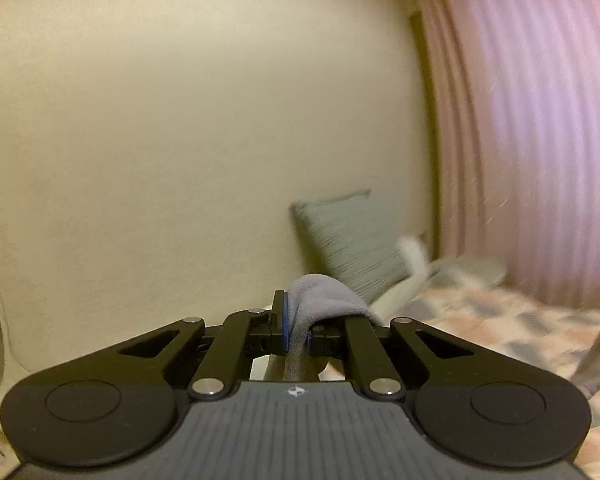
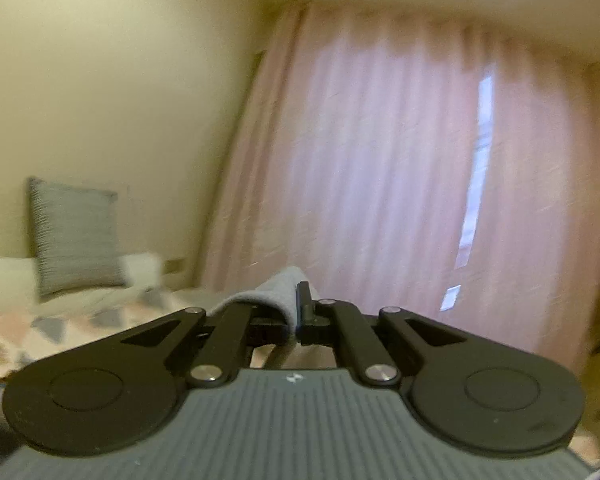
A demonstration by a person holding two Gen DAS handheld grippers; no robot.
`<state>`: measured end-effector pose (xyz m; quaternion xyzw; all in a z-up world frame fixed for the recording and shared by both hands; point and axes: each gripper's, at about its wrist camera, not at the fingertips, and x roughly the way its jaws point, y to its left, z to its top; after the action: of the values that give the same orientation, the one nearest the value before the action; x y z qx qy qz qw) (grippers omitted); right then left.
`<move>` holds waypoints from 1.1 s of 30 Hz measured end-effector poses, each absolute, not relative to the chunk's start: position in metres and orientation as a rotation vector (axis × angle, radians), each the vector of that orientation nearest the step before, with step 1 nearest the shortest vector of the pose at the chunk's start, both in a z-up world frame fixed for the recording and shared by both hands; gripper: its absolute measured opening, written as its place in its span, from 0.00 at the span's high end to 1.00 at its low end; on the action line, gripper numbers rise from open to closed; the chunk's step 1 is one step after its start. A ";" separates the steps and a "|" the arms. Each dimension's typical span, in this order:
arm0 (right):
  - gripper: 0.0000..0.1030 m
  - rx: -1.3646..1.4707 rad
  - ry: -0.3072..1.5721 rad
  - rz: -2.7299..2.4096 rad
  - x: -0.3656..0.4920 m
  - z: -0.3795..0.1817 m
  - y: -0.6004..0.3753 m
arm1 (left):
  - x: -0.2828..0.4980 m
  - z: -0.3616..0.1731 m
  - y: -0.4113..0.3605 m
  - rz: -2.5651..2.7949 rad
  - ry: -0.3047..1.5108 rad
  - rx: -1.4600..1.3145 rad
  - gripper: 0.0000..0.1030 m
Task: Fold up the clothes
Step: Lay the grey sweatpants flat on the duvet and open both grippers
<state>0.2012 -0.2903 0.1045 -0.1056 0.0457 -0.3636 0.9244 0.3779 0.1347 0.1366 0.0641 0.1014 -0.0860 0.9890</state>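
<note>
Grey garment [image 1: 320,300], soft fleecy knit, pinched in left gripper [image 1: 296,336] and right gripper [image 2: 294,320], held above patterned bedspread [image 1: 500,320]; folds drape over fingers. Ribbed grey pillow [image 2: 76,236] leans on plain cream wall [image 1: 180,120] far left; pleated pink curtain [image 2: 380,160] right.

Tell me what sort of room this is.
Most likely a bedroom. A bed with a patterned quilt runs along a cream wall, a grey cushion leans against that wall, and a pink curtain covers the window.
</note>
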 end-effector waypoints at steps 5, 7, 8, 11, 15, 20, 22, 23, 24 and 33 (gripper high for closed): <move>0.98 -0.206 0.170 -0.877 0.049 0.098 -0.304 | 0.276 0.116 0.117 -0.286 0.299 0.121 0.88; 0.98 -0.216 0.278 -0.885 -0.009 0.083 -0.297 | 0.240 0.092 0.101 -0.312 0.377 0.146 0.88; 0.98 -0.219 0.361 -0.872 -0.036 0.071 -0.291 | 0.222 0.077 0.093 -0.326 0.423 0.166 0.87; 0.98 -0.184 0.671 -0.773 -0.110 0.021 -0.266 | 0.180 0.024 0.073 -0.357 0.603 0.213 0.76; 0.98 -0.008 1.080 -0.613 -0.186 -0.069 -0.228 | 0.145 -0.045 0.051 -0.380 0.894 0.298 0.76; 0.61 0.243 1.438 -0.470 -0.235 -0.161 -0.210 | 0.116 -0.096 0.020 -0.492 1.076 0.420 0.57; 0.41 0.250 1.478 -0.438 -0.243 -0.172 -0.210 | 0.102 -0.107 0.006 -0.560 1.109 0.470 0.49; 0.30 0.270 1.464 -0.438 -0.241 -0.171 -0.215 | 0.099 -0.113 -0.003 -0.593 1.118 0.481 0.40; 0.20 0.310 1.432 -0.439 -0.238 -0.166 -0.225 | 0.099 -0.117 -0.012 -0.624 1.125 0.489 0.36; 0.13 0.582 1.221 -0.600 -0.172 -0.249 -0.333 | 0.148 -0.241 -0.141 -0.851 1.130 0.574 0.23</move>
<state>-0.1718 -0.3328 -0.2490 0.2654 0.5563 -0.2732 0.7386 0.1480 -0.1406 -0.2410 0.2598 0.5117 -0.3854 0.7226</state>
